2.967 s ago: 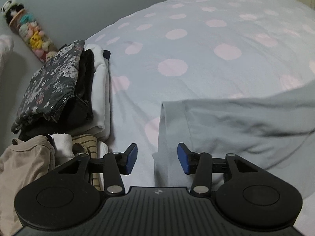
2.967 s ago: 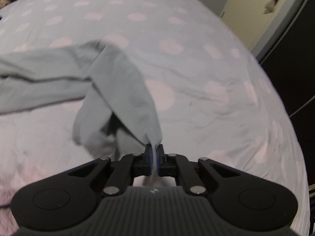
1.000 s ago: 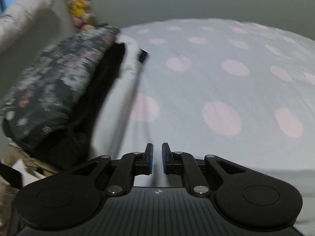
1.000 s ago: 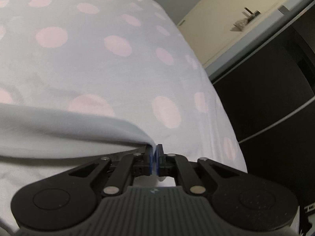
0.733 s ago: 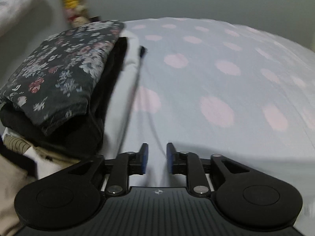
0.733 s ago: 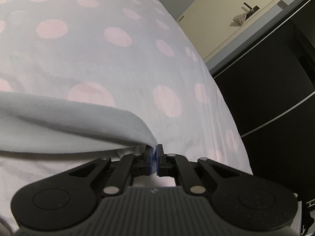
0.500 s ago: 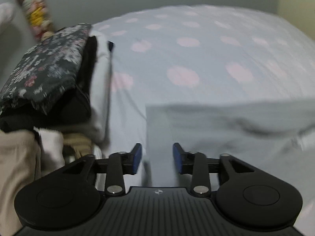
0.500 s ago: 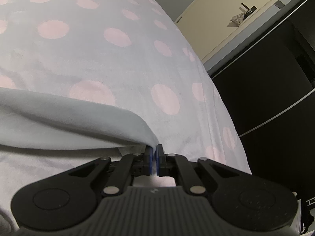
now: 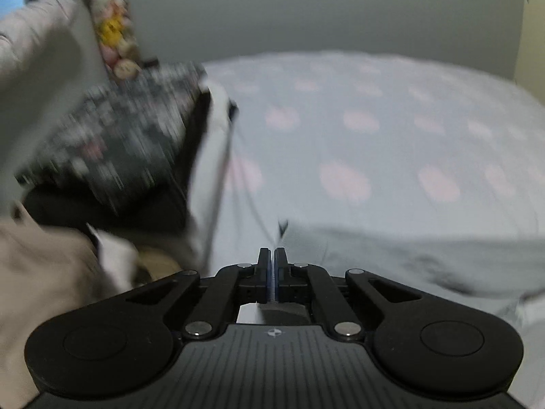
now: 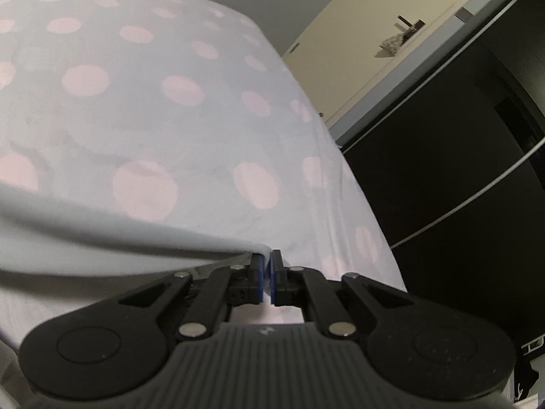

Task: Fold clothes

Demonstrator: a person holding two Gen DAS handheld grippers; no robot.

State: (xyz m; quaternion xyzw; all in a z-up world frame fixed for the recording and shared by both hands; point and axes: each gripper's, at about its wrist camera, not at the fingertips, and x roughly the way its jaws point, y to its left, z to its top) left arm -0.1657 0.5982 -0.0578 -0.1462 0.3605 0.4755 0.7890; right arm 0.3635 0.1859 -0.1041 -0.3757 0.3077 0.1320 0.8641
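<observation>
A bed [image 10: 170, 143] under a pale blue sheet with pink dots fills both views. The left gripper [image 9: 273, 266] has just been closing and now pinches a corner of the light grey garment [image 9: 391, 255]. The right gripper [image 10: 266, 272] is clamped on the garment's other end, the cloth [image 10: 102, 235] stretching away to its left over the bed. Only the left view, blurred, shows a stack of folded clothes [image 9: 136, 146] at the bed's left edge; only the right shows a cream door [image 10: 391, 30] and dark wardrobe [image 10: 460, 170] beyond the bed
</observation>
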